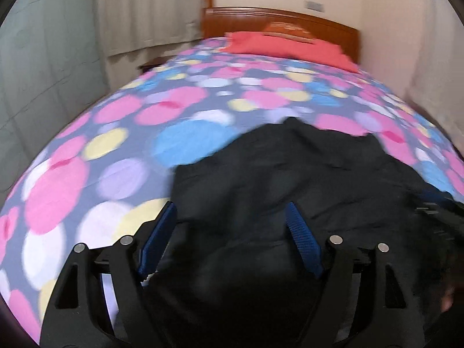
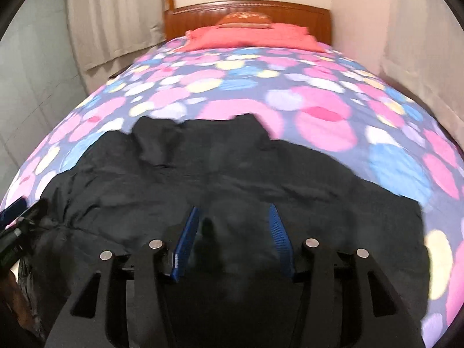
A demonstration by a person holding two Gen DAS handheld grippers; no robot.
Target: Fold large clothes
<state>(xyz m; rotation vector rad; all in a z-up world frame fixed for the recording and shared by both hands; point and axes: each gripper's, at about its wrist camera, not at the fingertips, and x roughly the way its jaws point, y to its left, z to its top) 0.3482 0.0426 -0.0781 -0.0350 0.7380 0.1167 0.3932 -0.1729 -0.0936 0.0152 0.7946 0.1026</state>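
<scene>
A large black garment point(image 1: 290, 179) lies crumpled on a bed with a bright dotted cover point(image 1: 87, 174). My left gripper point(image 1: 232, 211) is open, its blue pads spread over the garment's near left edge. The garment also fills the lower half of the right wrist view point(image 2: 232, 168). My right gripper point(image 2: 233, 211) is open above the garment's near middle, with a small dark fold rising between its pads. The left gripper shows at the left edge of the right wrist view point(image 2: 17, 232). Both views are motion-blurred.
A red pillow point(image 2: 249, 37) lies at the head of the bed against a wooden headboard point(image 2: 246, 10). Cream curtains point(image 1: 145, 14) hang at the left. A pale wall point(image 2: 406, 43) runs along the bed's right side.
</scene>
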